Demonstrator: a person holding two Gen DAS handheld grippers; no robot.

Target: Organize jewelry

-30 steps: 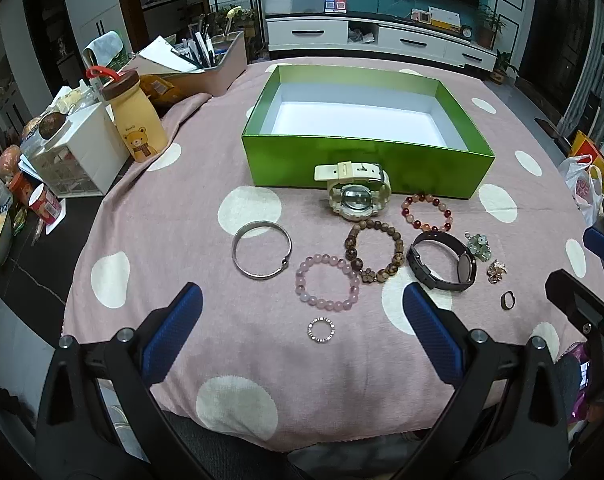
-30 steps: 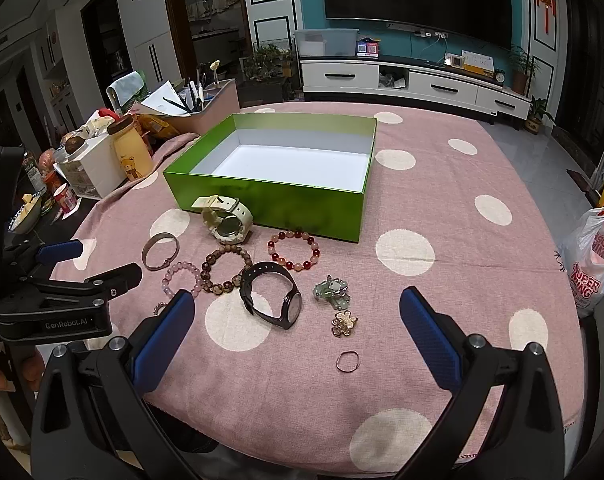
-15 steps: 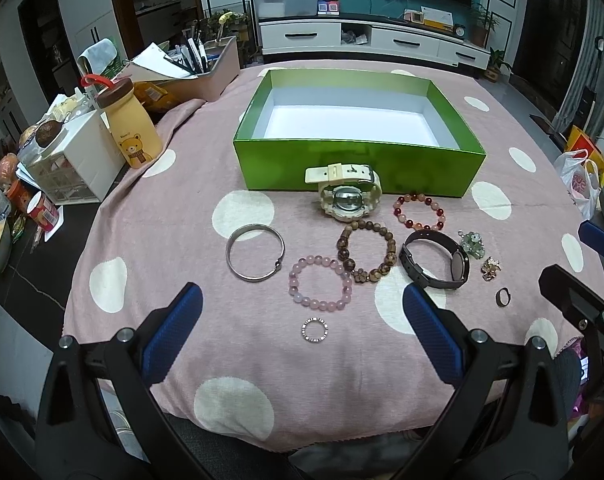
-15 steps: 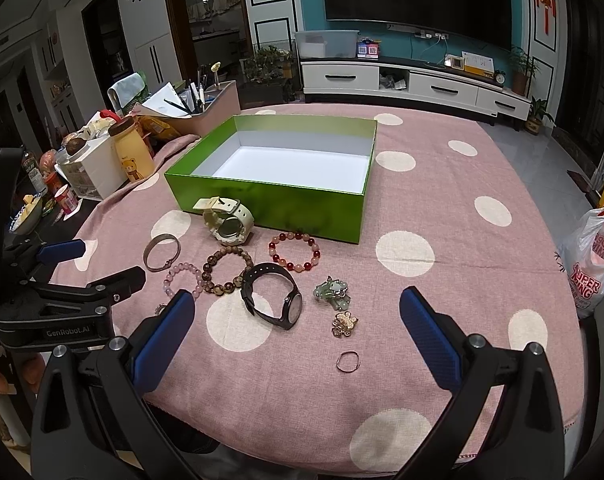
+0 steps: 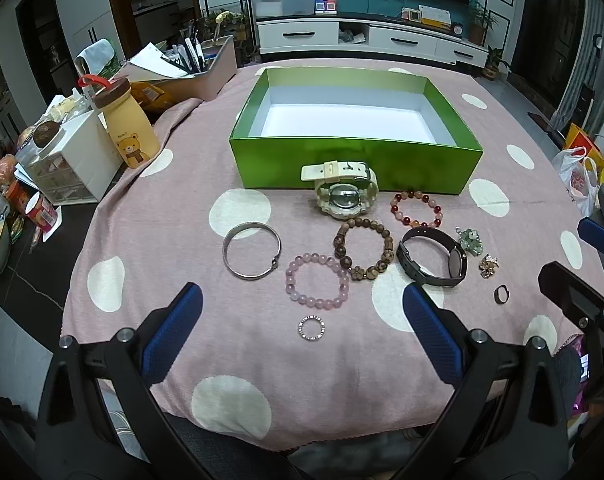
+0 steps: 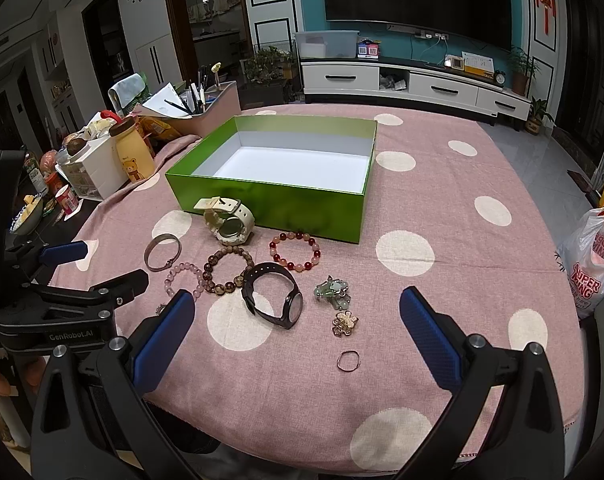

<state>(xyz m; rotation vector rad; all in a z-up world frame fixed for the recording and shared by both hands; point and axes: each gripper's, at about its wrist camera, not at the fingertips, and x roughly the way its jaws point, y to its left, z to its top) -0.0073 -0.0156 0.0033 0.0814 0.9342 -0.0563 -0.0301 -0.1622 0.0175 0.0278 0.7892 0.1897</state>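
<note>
Pink cloth with cream dots covers the surface (image 5: 150, 248), and a green box (image 5: 353, 160) sits open on it, its white inside bare. All the jewelry lies on the cloth in front of the box. A cream watch (image 5: 343, 194) rests against the box's near wall. Beside it is a red bead bracelet (image 5: 415, 209), and nearer the edge a brown bead bracelet (image 5: 363, 249), a pink bead bracelet (image 5: 317, 281), a silver bangle (image 5: 252, 255) and a black watch (image 5: 431, 256). The brown bracelet touches the pink one. A small sparkly ring (image 5: 311, 328) lies alone between the blue pads of the left claw (image 5: 302, 312). Out to the right sit a green charm (image 6: 333, 290), a gold flower charm (image 6: 345, 322) and a thin ring (image 6: 348, 360).

Both claws hover over the near edge of the cloth, holding nothing. The left claw is spread wide, and the right claw (image 6: 298, 312) is spread wide too. At the far left of the surface stand a yellow bear bottle (image 5: 128, 128) and a small white drawer unit (image 5: 68, 160).
</note>
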